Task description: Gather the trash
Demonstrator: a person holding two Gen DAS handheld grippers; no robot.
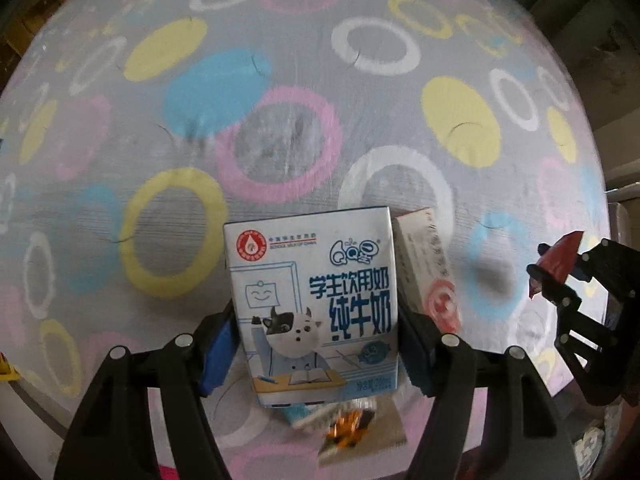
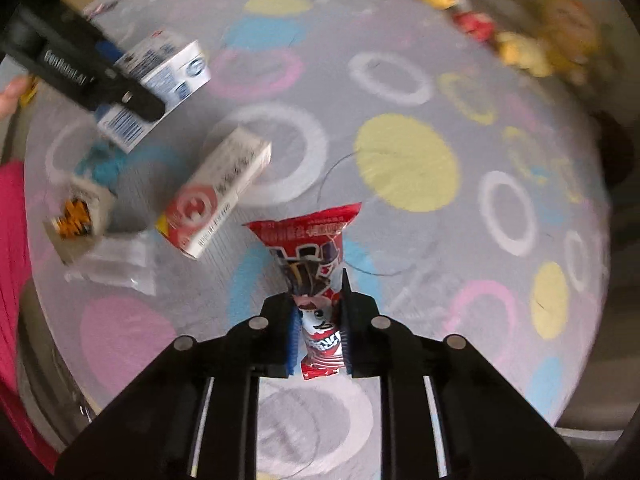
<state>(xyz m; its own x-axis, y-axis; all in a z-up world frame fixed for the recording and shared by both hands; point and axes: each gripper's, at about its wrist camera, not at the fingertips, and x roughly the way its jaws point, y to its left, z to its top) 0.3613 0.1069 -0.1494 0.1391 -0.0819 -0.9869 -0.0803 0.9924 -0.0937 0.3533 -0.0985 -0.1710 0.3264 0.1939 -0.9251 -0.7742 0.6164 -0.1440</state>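
My left gripper (image 1: 316, 340) is shut on a white and blue milk carton (image 1: 312, 300) and holds it upright above the table; the carton also shows in the right wrist view (image 2: 160, 80). My right gripper (image 2: 320, 320) is shut on a red snack wrapper (image 2: 312, 264), also seen at the right of the left wrist view (image 1: 556, 262). A white and red box (image 2: 216, 192) lies on the cloth left of the wrapper; it also shows behind the carton (image 1: 428, 272). An orange-printed wrapper (image 2: 76, 216) and a clear plastic wrapper (image 2: 116, 268) lie further left.
The table has a grey cloth (image 1: 280, 100) with coloured circles. Red and yellow snack packets (image 2: 472, 12) line its far right edge. A pink sleeve (image 2: 12, 260) is at the left. The table's edge (image 1: 600, 200) curves at the right.
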